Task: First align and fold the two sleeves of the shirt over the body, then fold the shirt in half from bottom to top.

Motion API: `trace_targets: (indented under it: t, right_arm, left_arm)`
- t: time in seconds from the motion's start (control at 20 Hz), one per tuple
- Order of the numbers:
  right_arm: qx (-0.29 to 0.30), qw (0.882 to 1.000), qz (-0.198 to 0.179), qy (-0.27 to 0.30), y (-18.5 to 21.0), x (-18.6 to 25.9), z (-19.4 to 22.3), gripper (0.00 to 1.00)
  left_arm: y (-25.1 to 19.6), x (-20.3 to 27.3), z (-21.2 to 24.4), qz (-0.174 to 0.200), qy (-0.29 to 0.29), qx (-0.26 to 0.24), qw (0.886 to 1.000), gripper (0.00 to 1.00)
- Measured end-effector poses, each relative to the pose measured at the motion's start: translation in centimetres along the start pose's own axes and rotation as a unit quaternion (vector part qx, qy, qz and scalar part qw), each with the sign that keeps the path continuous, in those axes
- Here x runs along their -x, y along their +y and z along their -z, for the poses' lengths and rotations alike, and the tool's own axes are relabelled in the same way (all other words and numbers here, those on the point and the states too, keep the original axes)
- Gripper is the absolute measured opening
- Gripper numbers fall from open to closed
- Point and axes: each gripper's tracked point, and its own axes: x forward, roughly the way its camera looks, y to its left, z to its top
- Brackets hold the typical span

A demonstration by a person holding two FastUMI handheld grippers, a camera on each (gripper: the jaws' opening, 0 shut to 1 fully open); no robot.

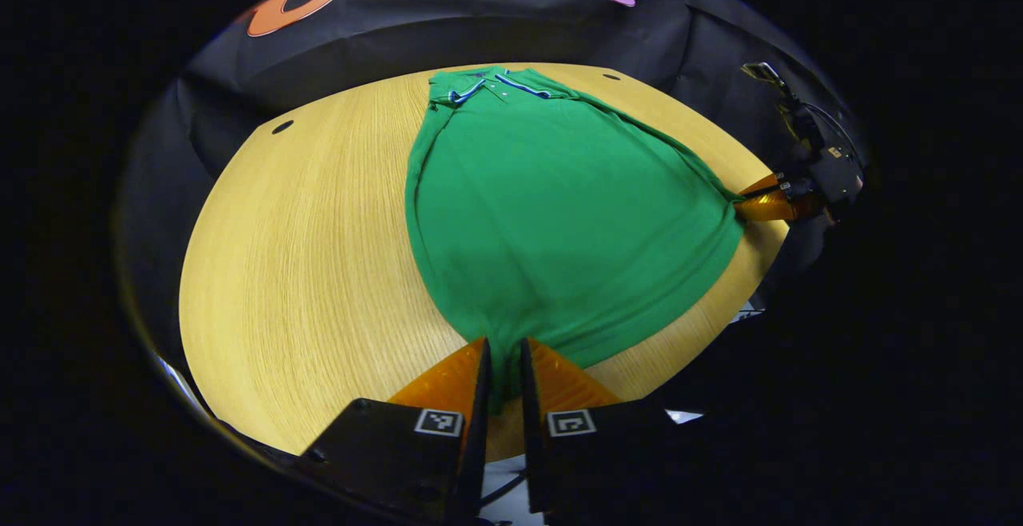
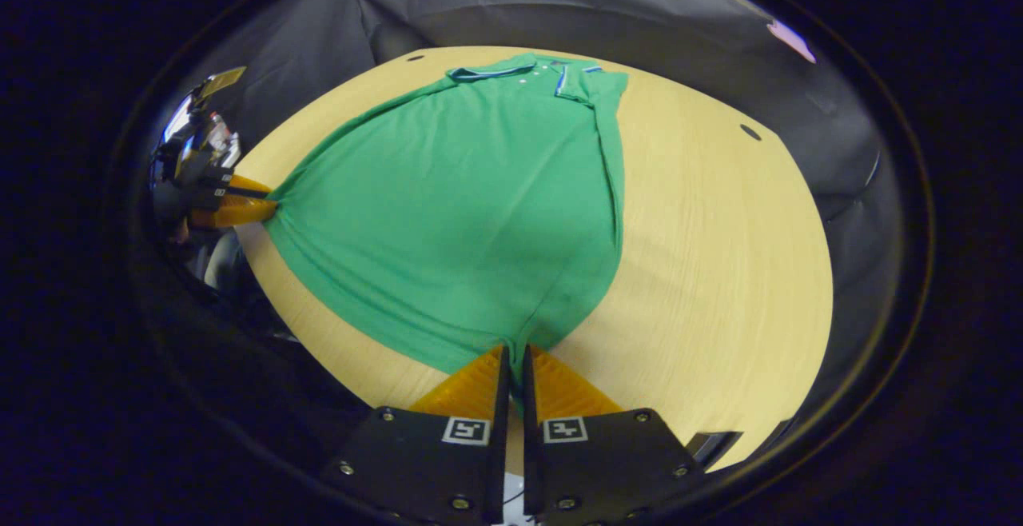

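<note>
- The shirt (image 1: 551,214) is spread flat on the wooden counter (image 1: 320,270), collar at the far side and hem at the near side; both sleeves appear already folded in over the body.
- The left tool (image 1: 503,366) is seen clamped on the near-left hem corner, with cloth pinched between its closed fingers.
- The right tool (image 2: 515,370) is likewise closed on the near-right hem corner; it is also seen at the right edge of the left gripper view.
- The hem is pulled taut between the two corners, so the bottom-to-top fold is judged to be at hand.
- A thin pinch could slip during the lift, dropping one corner.
- If the corners are carried unevenly, the hem could land skewed against the collar (image 2: 511,70).
- The tucked sleeves could be dragged loose by a low, dragging carry.
</note>
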Motion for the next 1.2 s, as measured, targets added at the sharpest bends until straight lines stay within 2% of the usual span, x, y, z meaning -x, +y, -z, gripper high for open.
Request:
trace_targets:
  t: [0.05, 0.1, 0.15, 0.25, 0.6, 0.85, 1.2]
  right_arm:
    - [-0.01, 1.0, -0.006, -0.003, 0.1, -0.4, -0.1, 0.1]
    - [-0.027, 1.0, -0.012, 0.007, 0.1, 0.7, -0.1, 0.01]
    - [-0.043, 0.999, -0.018, 0.008, 0.0, 0.0, -0.6, 0.02]
    - [-0.061, 0.998, -0.024, 0.008, -0.1, -0.1, -1.1, 0.01]
    - [-0.084, 0.995, -0.038, -0.027, -0.8, 2.0, -5.7, 0.01]
    - [-0.095, 0.992, -0.051, -0.059, -1.1, 3.8, -9.7, 0.01]
    - [-0.103, 0.987, -0.057, -0.11, -1.7, 6.3, -15.9, 0.01]
  left_arm:
    - [0.2, -0.2, -0.2, 0.008, 0.003, 0.025, 1.0, 0.09]
    - [0.1, -0.4, -0.6, 0.018, 0.008, 0.057, 0.998, 0.06]
    - [0.0, -0.4, -0.7, 0.026, 0.011, 0.083, 0.996, 0.04]
    - [0.2, -0.4, -1.5, 0.031, 0.01, 0.099, 0.995, 0.03]
    - [0.8, 1.4, -7.6, 0.041, -0.044, 0.089, 0.994, 0.03]
    - [1.3, 2.6, -10.6, 0.042, -0.064, 0.058, 0.995, 0.04]
    - [2.4, 4.4, -17.0, 0.032, -0.122, 0.044, 0.991, 0.03]
